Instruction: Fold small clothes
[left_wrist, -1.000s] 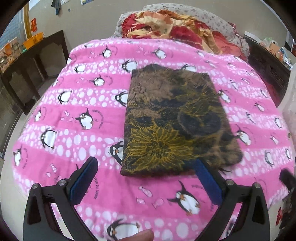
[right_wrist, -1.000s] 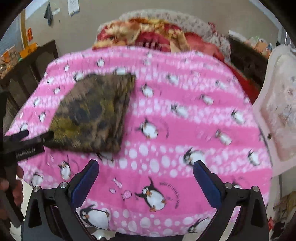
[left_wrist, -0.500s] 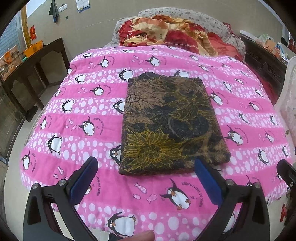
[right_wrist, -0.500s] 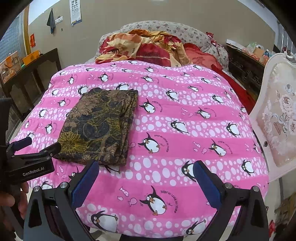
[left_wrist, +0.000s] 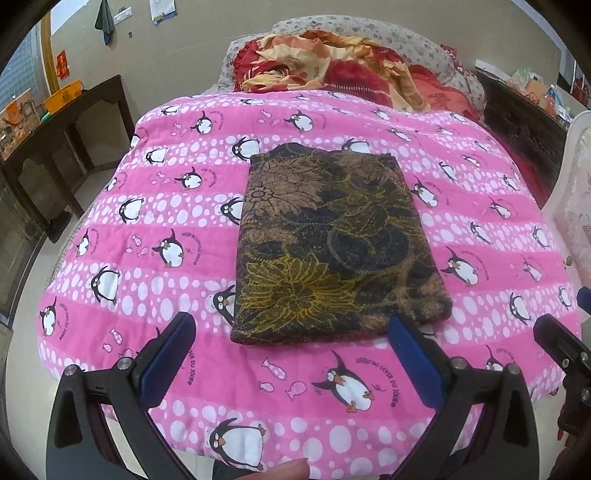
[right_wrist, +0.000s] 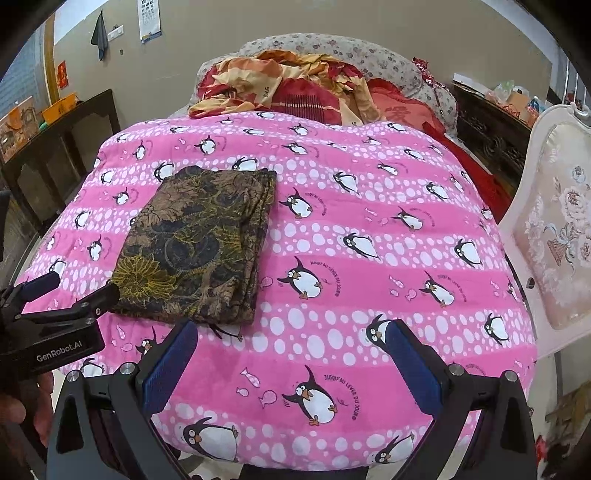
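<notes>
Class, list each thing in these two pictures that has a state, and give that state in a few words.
Brown floral garment: folded into a flat rectangle, lying on the blanket.
Left claw: open, holding nothing, short of the garment.
Right claw: open, holding nothing.
Penguin blanket: spread over the bed.
Red and orange bedding: crumpled at the bed's head.

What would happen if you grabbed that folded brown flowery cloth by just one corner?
The folded cloth would probably droop and unfold: it looks thin and soft, with loose stacked layers along its right edge. It seems light. Pushed, it would likely bunch on the plush penguin blanket rather than slide.
</notes>
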